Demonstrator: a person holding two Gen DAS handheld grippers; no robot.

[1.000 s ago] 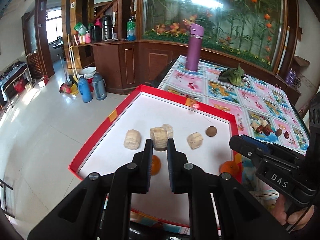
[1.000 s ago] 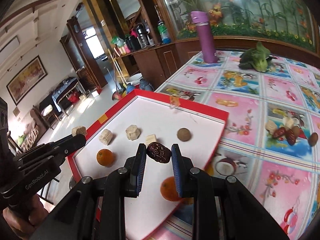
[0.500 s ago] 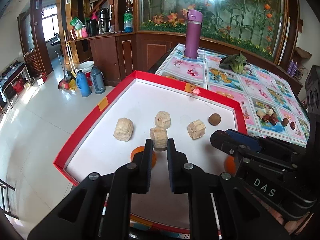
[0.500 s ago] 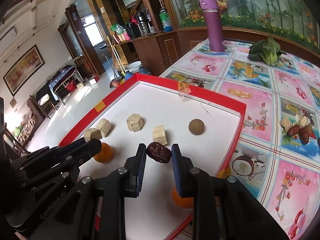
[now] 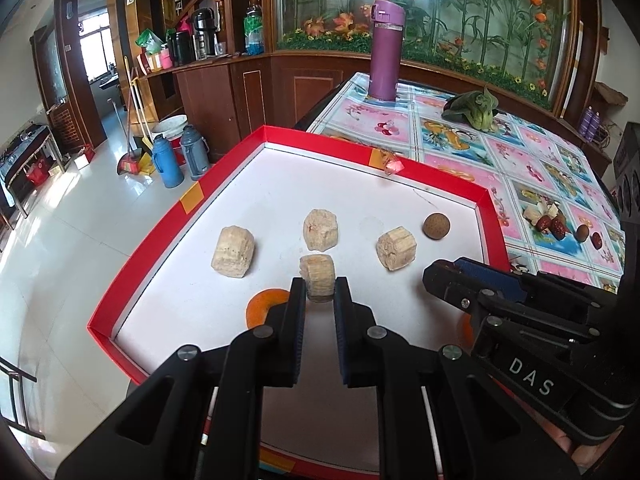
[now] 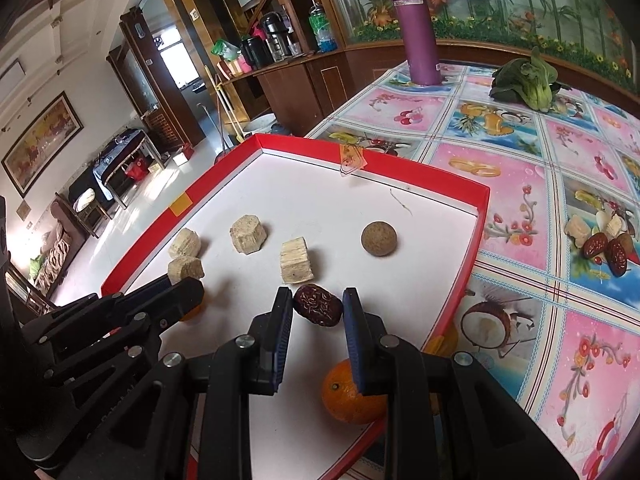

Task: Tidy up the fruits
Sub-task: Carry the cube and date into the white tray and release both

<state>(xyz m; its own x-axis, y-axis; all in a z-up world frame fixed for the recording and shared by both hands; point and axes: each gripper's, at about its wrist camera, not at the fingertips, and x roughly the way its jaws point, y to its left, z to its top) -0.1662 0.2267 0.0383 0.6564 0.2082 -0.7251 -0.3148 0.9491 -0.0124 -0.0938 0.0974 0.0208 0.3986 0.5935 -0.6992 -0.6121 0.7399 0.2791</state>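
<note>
In the left wrist view, the left hand-held gripper [image 5: 319, 294] is sitting at lower centre, its fingers pinching a pale fibrous chunk [image 5: 317, 277] above the white floor of the red-rimmed tray [image 5: 188, 205]. Three more pale chunks [image 5: 233, 251] are lying in a row across the middle of the tray, with a brown round fruit [image 5: 437, 225] at their right end and an orange [image 5: 262, 307] showing just left of the fingers. At lower right, the other tool is bearing the letters "DAS".

In the right wrist view, the right hand-held gripper [image 6: 318, 309] is clamping a wrinkled dark red date [image 6: 318, 305] at lower centre — another orange [image 6: 346, 398] is lying below it by the tray's near rim. On the flowered counter [image 6: 516, 208], a purple flask [image 6: 416, 28] is standing at the top, leafy greens [image 6: 528, 80] at upper right, and more dates [image 6: 604, 250] at the right edge.
</note>
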